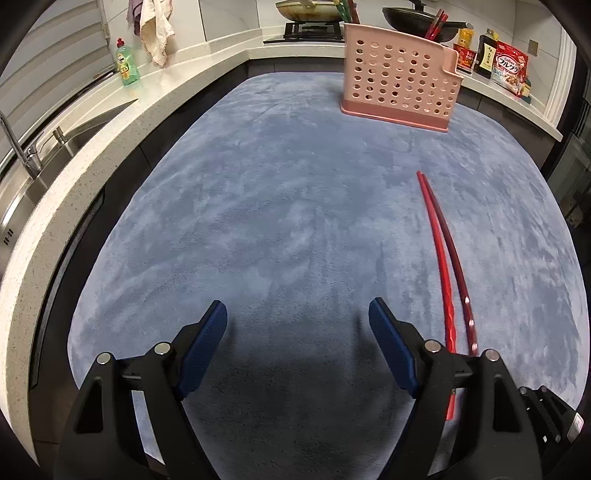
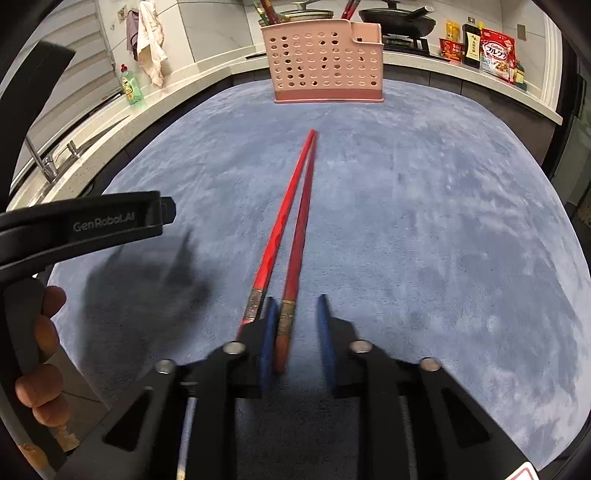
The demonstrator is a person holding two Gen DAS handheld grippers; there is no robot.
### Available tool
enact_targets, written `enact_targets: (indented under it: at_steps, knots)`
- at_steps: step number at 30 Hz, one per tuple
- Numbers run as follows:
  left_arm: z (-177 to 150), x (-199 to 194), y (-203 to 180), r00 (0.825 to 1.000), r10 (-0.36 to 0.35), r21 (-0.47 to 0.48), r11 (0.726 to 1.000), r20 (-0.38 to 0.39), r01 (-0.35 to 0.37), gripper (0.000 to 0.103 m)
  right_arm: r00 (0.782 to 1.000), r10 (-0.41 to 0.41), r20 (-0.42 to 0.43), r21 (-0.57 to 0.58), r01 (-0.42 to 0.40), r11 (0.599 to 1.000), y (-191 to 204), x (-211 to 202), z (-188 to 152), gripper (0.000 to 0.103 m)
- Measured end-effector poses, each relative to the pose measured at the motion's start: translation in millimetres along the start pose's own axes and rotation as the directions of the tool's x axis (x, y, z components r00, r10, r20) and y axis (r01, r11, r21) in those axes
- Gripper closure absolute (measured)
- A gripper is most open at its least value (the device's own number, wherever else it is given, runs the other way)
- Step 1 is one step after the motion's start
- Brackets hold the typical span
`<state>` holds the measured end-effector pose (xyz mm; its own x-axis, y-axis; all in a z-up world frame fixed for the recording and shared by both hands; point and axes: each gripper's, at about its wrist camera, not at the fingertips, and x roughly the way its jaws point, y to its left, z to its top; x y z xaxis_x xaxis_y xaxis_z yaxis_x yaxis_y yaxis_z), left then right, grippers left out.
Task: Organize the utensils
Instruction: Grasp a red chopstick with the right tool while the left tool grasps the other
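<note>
Two red chopsticks (image 2: 295, 218) lie on the blue mat, tips toward the pink perforated utensil holder (image 2: 327, 66). My right gripper (image 2: 297, 321) is open around the thick end of the darker chopstick (image 2: 290, 317); the brighter one (image 2: 266, 258) lies just outside the left finger. In the left wrist view the chopsticks (image 1: 443, 258) lie to the right of my left gripper (image 1: 297, 332), which is open and empty above the mat. The holder (image 1: 399, 88) stands at the far end with other chopsticks in it.
The blue mat (image 1: 277, 203) covers the worktop. A sink and tap (image 1: 22, 155) are at the left, a green soap bottle (image 1: 127, 64) beyond. Pans on the stove (image 1: 310, 11) and food packets (image 1: 509, 68) sit behind the holder. The left gripper's body (image 2: 92, 225) shows at left.
</note>
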<state>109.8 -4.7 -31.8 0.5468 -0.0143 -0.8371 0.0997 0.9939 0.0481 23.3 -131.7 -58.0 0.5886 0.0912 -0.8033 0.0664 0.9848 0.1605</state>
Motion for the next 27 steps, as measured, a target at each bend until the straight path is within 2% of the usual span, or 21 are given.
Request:
enact_targets:
  at_steps: [7, 13, 19, 21, 22, 24, 27]
  knots:
    - [-4.3, -3.9, -14.4, 0.999, -0.039, 0.020, 0.999, -0.009, 0.039, 0.022, 0.999, -0.029, 0.044, 0.032, 0.027, 0.999, -24.6, -17.6, 8.3, 0.096]
    - [-21.1, -6.9, -45.4, 0.995, -0.092, 0.071, 0.993, -0.038, 0.094, 0.021, 0.996, -0.059, 0.062, 0.068, 0.054, 0.996, -48.7, -28.8, 12.4, 0.096]
    - [-36.5, -1.7, -71.4, 0.994, -0.089, 0.134, 0.986, -0.057, 0.096, 0.022, 0.997, -0.051, 0.057, 0.105, 0.045, 0.993, -64.8, -33.0, 10.3, 0.096]
    - [-38.6, 0.9, -75.2, 0.993, -0.096, 0.136, 0.985, -0.069, 0.105, 0.025, 0.997, -0.049, 0.058, 0.105, 0.042, 0.994, -64.9, -33.8, 9.7, 0.096]
    - [-39.6, 3.7, -76.9, 0.991, -0.102, 0.136, 0.984, -0.082, 0.112, 0.031, 0.997, -0.047, 0.058, 0.105, 0.040, 0.994, -64.5, -33.9, 9.4, 0.095]
    - [-41.0, 5.9, -78.1, 0.992, -0.098, 0.133, 0.985, -0.086, 0.109, 0.033, 0.998, -0.040, 0.057, 0.107, 0.034, 0.994, -64.6, -33.5, 9.0, 0.095]
    - [-42.1, 2.8, -80.7, 0.992, -0.104, 0.145, 0.983, -0.079, 0.114, 0.047, 0.998, -0.034, 0.055, 0.107, 0.028, 0.994, -63.8, -32.5, 7.8, 0.095]
